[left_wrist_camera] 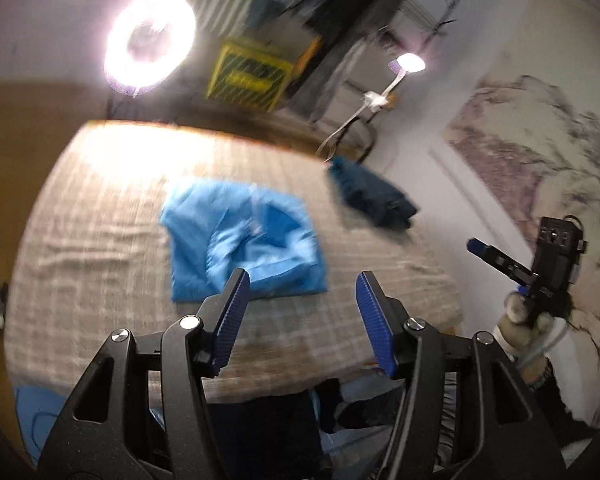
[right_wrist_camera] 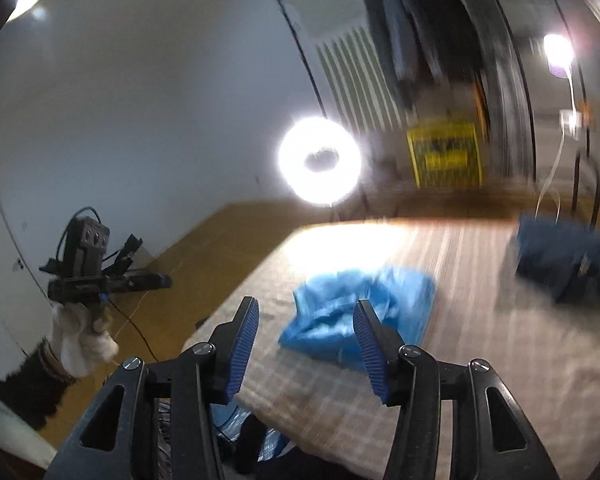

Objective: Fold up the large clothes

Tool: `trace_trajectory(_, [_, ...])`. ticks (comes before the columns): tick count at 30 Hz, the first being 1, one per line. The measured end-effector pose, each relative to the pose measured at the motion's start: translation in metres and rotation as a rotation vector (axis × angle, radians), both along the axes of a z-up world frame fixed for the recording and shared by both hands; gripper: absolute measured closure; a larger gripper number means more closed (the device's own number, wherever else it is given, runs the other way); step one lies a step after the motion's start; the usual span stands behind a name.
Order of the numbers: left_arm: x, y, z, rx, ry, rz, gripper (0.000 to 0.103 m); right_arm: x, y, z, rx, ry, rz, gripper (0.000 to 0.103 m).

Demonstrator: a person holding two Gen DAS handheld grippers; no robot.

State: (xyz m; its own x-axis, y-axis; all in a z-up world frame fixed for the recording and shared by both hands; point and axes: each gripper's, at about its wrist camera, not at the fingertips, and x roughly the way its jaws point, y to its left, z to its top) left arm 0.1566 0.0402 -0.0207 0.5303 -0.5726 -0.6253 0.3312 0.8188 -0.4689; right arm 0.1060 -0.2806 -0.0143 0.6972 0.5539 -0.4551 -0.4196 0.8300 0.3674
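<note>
both grippers empty above a folded light-blue garment

the left gripper [left_wrist_camera: 302, 280] has its blue ribbed pads [left_wrist_camera: 230, 320] standing apart with nothing between them; through the gap only the checked bedcover [left_wrist_camera: 100, 240] shows. the light-blue garment [left_wrist_camera: 240, 236] lies flat on that cover just beyond the fingertips, its near edge behind the left finger's tip, clear of both pads.

the right gripper [right_wrist_camera: 306, 308] is likewise spread, its pads [right_wrist_camera: 370, 356] gripping nothing. in the right wrist view the same garment lies on the bed past the tips, with the right finger overlapping its near corner in the picture but not touching it.

further out, a dark navy folded garment [left_wrist_camera: 374, 196] sits near the bed's far right corner, well apart from the blue one. each camera also catches the other gripper held in a white-gloved hand [right_wrist_camera: 80, 340] beside the bed. a ring light [left_wrist_camera: 150, 42] glares beyond the far edge, with a yellow crate [left_wrist_camera: 248, 74] and hanging clothes [left_wrist_camera: 340, 8] behind. both views are blurred.
</note>
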Motion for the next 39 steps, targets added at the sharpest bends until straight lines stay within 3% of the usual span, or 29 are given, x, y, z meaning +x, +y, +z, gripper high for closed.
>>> trace_trajectory(8, [0.081,-0.017,-0.129,-0.026,0.262,0.107,0.046,0.083,0.012,-0.092,0.072,0.226,-0.040,0.051])
trace_trajectory(17, [0.126,-0.026,-0.199,-0.028,0.422,0.145,0.048,0.149,0.021,-0.163,0.101,0.422,-0.101,0.047])
trace_trajectory(19, [0.130,-0.029,-0.211,-0.012,0.436,0.143,0.083,0.156,0.016,-0.173,0.125,0.453,-0.150,0.047])
trace_trajectory(21, [0.132,-0.031,-0.219,-0.027,0.457,0.133,0.095,0.156,0.007,-0.184,0.155,0.497,-0.206,0.046])
trace_trajectory(23, [0.133,-0.031,-0.220,-0.016,0.439,0.138,0.099,0.153,-0.007,-0.195,0.168,0.534,-0.281,0.042])
trace_trajectory(27, [0.130,-0.030,-0.208,0.014,0.382,0.148,0.102,0.155,-0.019,-0.208,0.178,0.571,-0.305,0.044])
trace_trajectory(29, [0.127,-0.031,-0.198,0.037,0.340,0.148,0.102,0.162,-0.014,-0.213,0.148,0.578,-0.280,0.053])
trace_trajectory(31, [0.124,-0.035,-0.190,0.066,0.302,0.141,0.103,0.170,-0.002,-0.220,0.104,0.587,-0.238,0.092])
trace_trajectory(32, [0.122,-0.038,-0.185,0.083,0.282,0.134,0.103,0.172,0.003,-0.223,0.083,0.591,-0.227,0.099])
trace_trajectory(34, [0.114,-0.041,-0.174,0.110,0.238,0.122,0.103,0.171,0.009,-0.218,0.045,0.580,-0.223,0.103])
trace_trajectory(37, [0.096,-0.049,-0.158,0.202,0.135,0.090,0.103,0.158,0.000,-0.185,0.026,0.480,-0.201,0.103])
trace_trajectory(39, [0.091,-0.053,-0.169,0.251,0.129,0.083,0.103,0.153,-0.014,-0.177,0.038,0.444,-0.201,0.103])
